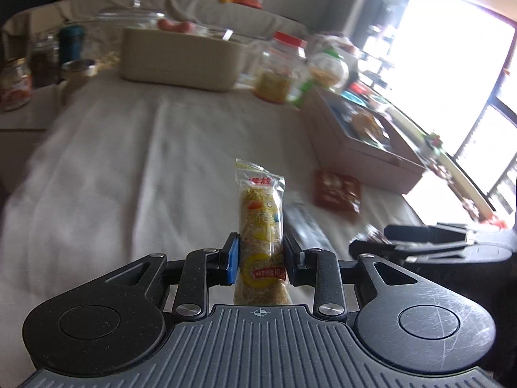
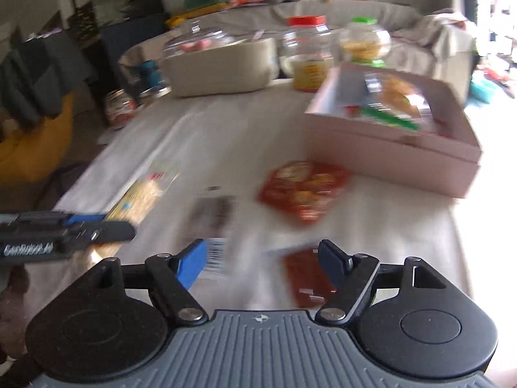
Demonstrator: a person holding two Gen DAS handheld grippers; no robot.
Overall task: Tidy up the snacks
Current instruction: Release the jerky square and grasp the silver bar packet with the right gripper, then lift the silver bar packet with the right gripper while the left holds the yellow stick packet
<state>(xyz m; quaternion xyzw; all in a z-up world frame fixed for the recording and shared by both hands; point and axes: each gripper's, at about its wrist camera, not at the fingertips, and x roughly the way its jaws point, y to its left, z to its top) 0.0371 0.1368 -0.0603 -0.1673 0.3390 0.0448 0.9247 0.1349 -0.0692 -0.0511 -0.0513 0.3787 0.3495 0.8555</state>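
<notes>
My left gripper is shut on a yellow snack bar in a clear wrapper and holds it upright above the white cloth. It also shows in the right wrist view, held by the left gripper at the left edge. My right gripper is open and empty above the cloth; a dark red packet lies under its right finger and a black-and-white packet near its left finger. A red snack bag lies ahead. A pink box holding several snacks stands at the right.
A beige tub, a red-lidded jar and a green-lidded jar stand at the table's far end. Small jars and a blue cup stand at the far left. A bright window lies to the right.
</notes>
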